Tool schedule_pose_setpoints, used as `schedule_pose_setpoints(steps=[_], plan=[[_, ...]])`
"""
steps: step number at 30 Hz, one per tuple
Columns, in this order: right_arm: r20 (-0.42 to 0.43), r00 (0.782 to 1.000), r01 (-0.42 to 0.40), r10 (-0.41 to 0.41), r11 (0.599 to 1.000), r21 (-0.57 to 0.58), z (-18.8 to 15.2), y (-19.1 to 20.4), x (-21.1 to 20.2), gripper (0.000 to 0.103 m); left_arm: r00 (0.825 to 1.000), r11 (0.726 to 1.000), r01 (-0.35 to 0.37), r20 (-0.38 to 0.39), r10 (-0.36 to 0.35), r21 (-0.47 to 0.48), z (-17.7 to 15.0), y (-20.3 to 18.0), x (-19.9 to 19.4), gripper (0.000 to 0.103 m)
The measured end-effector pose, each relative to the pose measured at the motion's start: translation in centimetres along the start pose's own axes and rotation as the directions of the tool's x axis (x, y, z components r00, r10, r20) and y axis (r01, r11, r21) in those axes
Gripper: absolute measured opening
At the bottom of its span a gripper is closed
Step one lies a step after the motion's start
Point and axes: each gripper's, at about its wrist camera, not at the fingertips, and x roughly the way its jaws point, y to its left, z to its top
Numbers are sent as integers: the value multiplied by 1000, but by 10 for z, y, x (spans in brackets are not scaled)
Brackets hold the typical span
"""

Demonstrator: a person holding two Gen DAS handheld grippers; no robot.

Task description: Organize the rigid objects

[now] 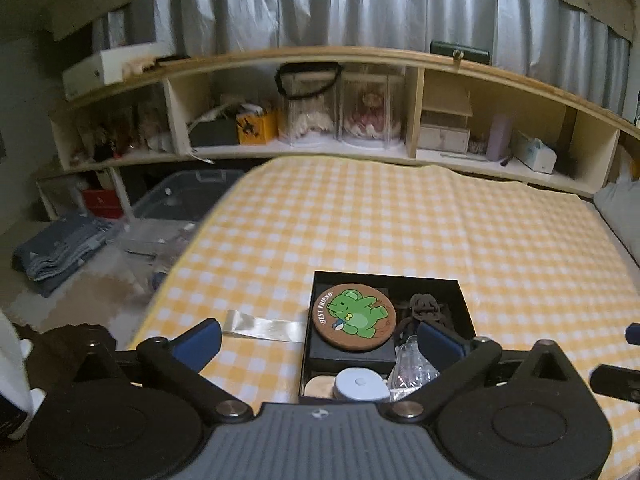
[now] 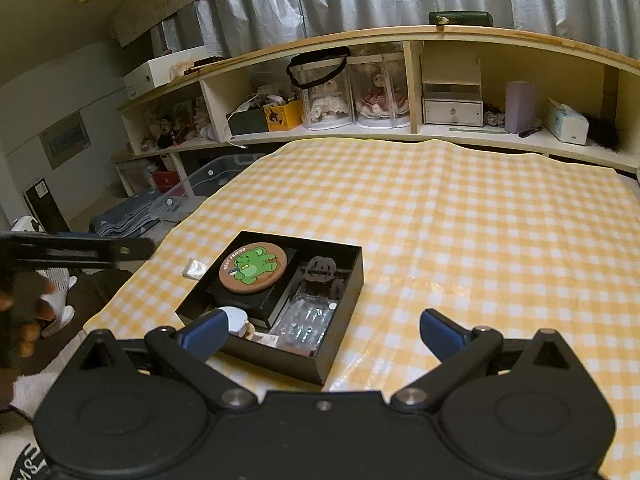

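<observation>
A black open box (image 1: pixel 384 277) sits on the yellow checked cloth (image 1: pixel 400 220). Inside it, a round cork coaster with a green bear (image 1: pixel 354 315) rests on a small black case (image 1: pixel 352 355). A white round tape measure (image 1: pixel 360 384), a clear plastic pack (image 1: pixel 412 366) and a dark brown cutout piece (image 1: pixel 424 306) lie beside it. My left gripper (image 1: pixel 320 338) hovers open over the box's near end, holding nothing. In the right wrist view the same box (image 2: pixel 276 354) lies ahead to the left with the coaster (image 2: pixel 253 267) on top. My right gripper (image 2: pixel 322 324) stands open and empty above its near right corner.
A clear plastic strip (image 1: pixel 264 326) lies on the cloth left of the box. The cloth's left edge (image 1: pixel 180 252) drops to a floor with a clear storage bin (image 1: pixel 180 200) and folded jeans (image 1: pixel 60 248). A wooden shelf unit (image 1: pixel 416 120) runs along the back. A hand (image 2: pixel 24 312) shows at the far left.
</observation>
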Motion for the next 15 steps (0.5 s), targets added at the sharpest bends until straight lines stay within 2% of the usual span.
schedule_pose_setpoints(steps=[3, 9, 15], plan=[[13, 1000, 11, -11, 1000, -13, -2, 1, -6, 103, 1000, 1000, -22, 1, 22, 0, -7, -7, -17, 103], [49, 999, 14, -14, 1000, -3, -5, 0, -24, 103, 999, 1000, -20, 34, 19, 9, -25, -21, -48, 103], [58, 998, 26, -26, 1000, -5, -13, -2, -34, 103, 996, 998, -59, 64, 57, 35, -40, -30, -58, 103]])
